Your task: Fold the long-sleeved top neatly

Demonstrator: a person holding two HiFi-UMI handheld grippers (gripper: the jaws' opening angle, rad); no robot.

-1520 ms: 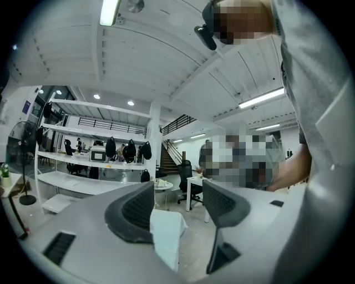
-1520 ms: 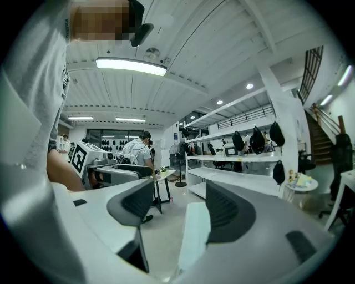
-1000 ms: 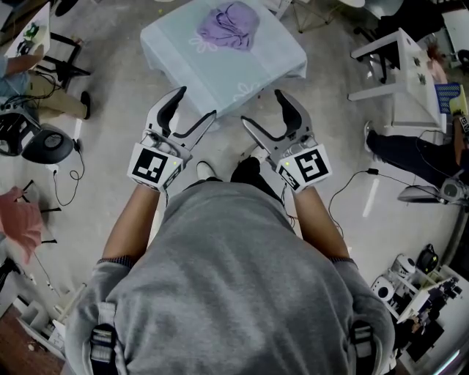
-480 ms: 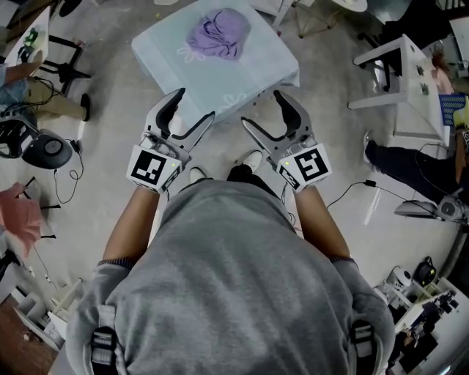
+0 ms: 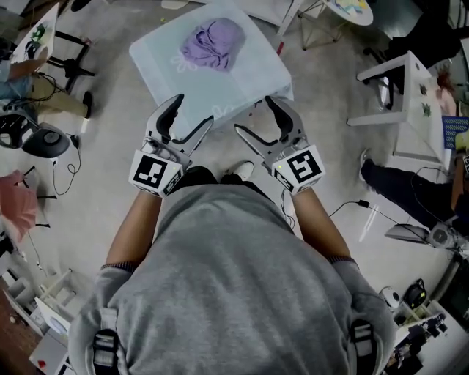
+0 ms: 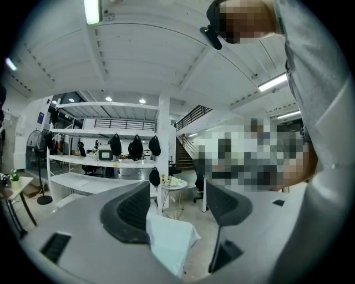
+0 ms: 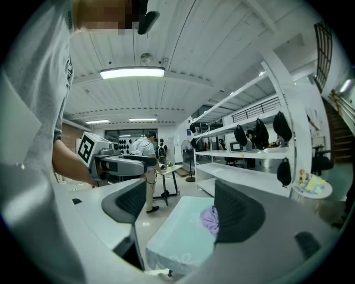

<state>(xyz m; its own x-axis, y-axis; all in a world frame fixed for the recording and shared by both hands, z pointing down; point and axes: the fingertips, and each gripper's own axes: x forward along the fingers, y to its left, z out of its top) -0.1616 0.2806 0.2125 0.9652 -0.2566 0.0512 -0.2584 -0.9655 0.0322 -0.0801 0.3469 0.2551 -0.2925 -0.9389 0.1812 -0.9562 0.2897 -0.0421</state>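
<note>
A crumpled lilac long-sleeved top (image 5: 212, 44) lies in a heap near the far side of a small table with a pale blue cloth (image 5: 220, 88). Part of the top (image 7: 211, 219) shows past the right jaw in the right gripper view. My left gripper (image 5: 192, 110) and right gripper (image 5: 253, 116) are held up in front of my chest, short of the table's near edge, both open and empty. In the left gripper view my left gripper (image 6: 175, 205) frames a corner of the table (image 6: 169, 247). My right gripper (image 7: 180, 211) frames the table top (image 7: 183, 233).
Bare concrete floor surrounds the table. White desks (image 5: 399, 80) stand at the right, a round table (image 5: 348, 11) at the back, a fan (image 5: 44, 139) and cables on the floor at the left. Seated people are at both sides. White shelving (image 7: 249, 166) runs behind.
The table with the top has shifted up and left in the head view and come closer. Both grippers stay open at the same height, the right one slightly more inward.
</note>
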